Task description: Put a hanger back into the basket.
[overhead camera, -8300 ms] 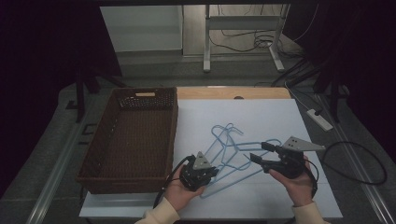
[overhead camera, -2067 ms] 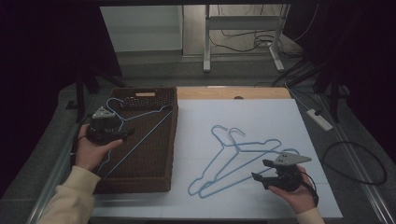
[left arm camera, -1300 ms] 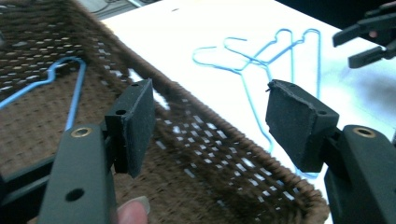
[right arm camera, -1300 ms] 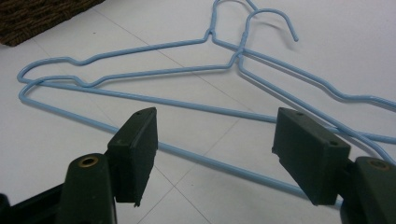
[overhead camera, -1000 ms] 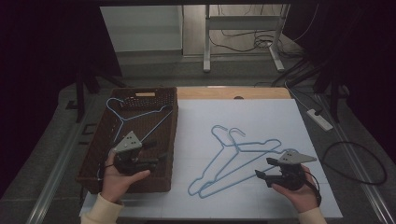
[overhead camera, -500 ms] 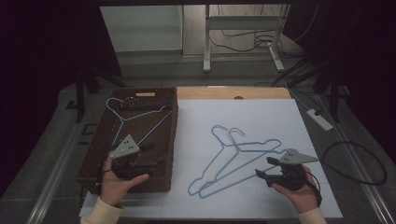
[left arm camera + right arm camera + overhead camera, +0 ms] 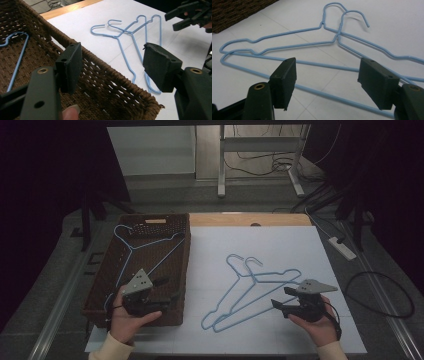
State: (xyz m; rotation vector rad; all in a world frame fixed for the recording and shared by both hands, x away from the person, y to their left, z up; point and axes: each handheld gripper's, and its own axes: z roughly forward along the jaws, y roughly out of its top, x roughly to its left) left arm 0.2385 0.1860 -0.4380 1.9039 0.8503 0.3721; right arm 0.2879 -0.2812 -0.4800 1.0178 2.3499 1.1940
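Note:
Two blue wire hangers [image 7: 260, 276] [image 7: 294, 31] [image 7: 124, 53] lie overlapped on the white table top [image 7: 280, 245], hooks pointing away from me. A third blue hanger [image 7: 155, 242] [image 7: 18, 62] lies inside the brown wicker basket [image 7: 186, 270] [image 7: 120, 82] at the left. My left gripper [image 7: 170, 289] [image 7: 112, 65] hovers over the basket's near right corner, open and holding nothing. My right gripper [image 7: 280, 296] [image 7: 327, 77] is open just above the near right part of the two hangers, whose bottom wires pass between and under its jaws. The right gripper [image 7: 180, 18] also shows at the top right of the left gripper view.
A wooden strip [image 7: 250, 219] runs along the table's far edge. A white power strip [image 7: 342, 247] and a black cable loop [image 7: 380, 295] lie on the floor to the right. Metal desk legs [image 7: 220, 165] stand behind the table.
My left gripper carried one hanger from the table pile into the basket, let go of it and drew back to the basket's near corner. The right gripper has barely moved.

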